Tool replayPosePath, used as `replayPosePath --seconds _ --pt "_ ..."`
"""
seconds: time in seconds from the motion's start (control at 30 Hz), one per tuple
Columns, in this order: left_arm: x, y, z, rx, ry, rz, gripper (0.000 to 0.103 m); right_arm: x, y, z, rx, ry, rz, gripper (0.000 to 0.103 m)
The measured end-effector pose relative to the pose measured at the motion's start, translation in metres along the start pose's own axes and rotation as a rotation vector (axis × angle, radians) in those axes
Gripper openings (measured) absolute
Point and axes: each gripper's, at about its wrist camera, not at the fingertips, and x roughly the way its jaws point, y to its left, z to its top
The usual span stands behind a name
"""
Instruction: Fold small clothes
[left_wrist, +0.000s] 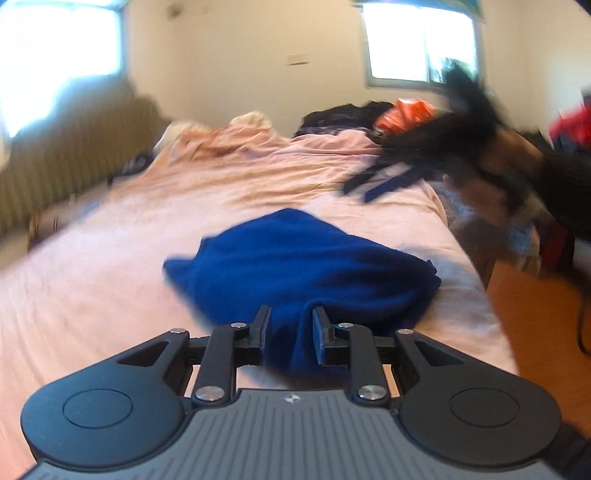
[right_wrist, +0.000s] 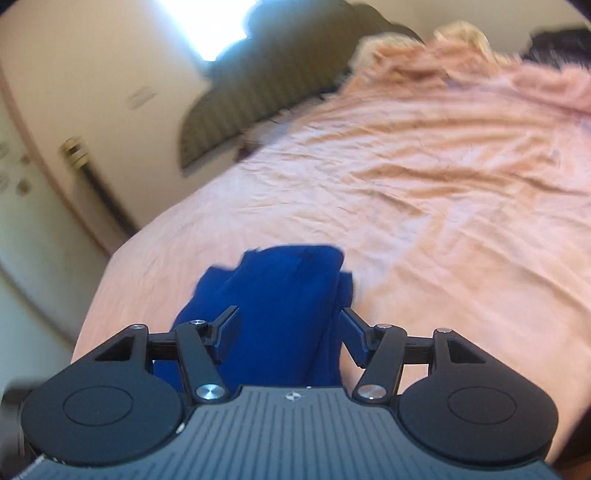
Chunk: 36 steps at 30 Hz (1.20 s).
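A dark blue garment (left_wrist: 295, 258) lies crumpled on the pink bed sheet (left_wrist: 147, 240), near the bed's right edge. My left gripper (left_wrist: 291, 325) is at its near edge, shut on a bunched fold of the blue cloth. My right gripper (left_wrist: 369, 186) hovers blurred above the bed beyond the garment, held by a hand (left_wrist: 509, 155), its fingers apart. In the right wrist view the right gripper (right_wrist: 291, 321) stands wide open, and the blue garment (right_wrist: 280, 288) shows between its fingers and runs under it. I cannot tell if they touch it.
A striped headboard (left_wrist: 55, 158) runs along the bed's left side. Dark clothes and an orange item (left_wrist: 402, 114) are piled at the far right of the bed. Wood floor (left_wrist: 535, 302) lies past the right edge. A door with a handle (right_wrist: 77, 151) stands beyond the bed.
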Motion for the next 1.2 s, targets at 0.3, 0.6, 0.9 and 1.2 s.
replayPosePath --seconds 0.3,0.6,0.9,1.2 --pt "0.017 -0.05 -0.031 0.259 0.077 0.037 0.023 0.09 -0.004 0.027 -0.001 0.128 -0.053 0.01" --pt "-0.011 -0.025 -0.034 0.113 0.058 -0.103 0.023 0.064 -0.017 0.023 0.032 0.05 -0.091 0.04" --pt "-0.028 -0.002 -0.02 -0.006 -0.052 -0.088 0.06 -0.014 0.05 -0.044 -0.321 0.037 -0.081 0.041" --pt "0.043 -0.015 -0.023 -0.078 0.118 -0.247 0.06 -0.004 0.023 -0.056 -0.277 0.133 -0.104 0.006"
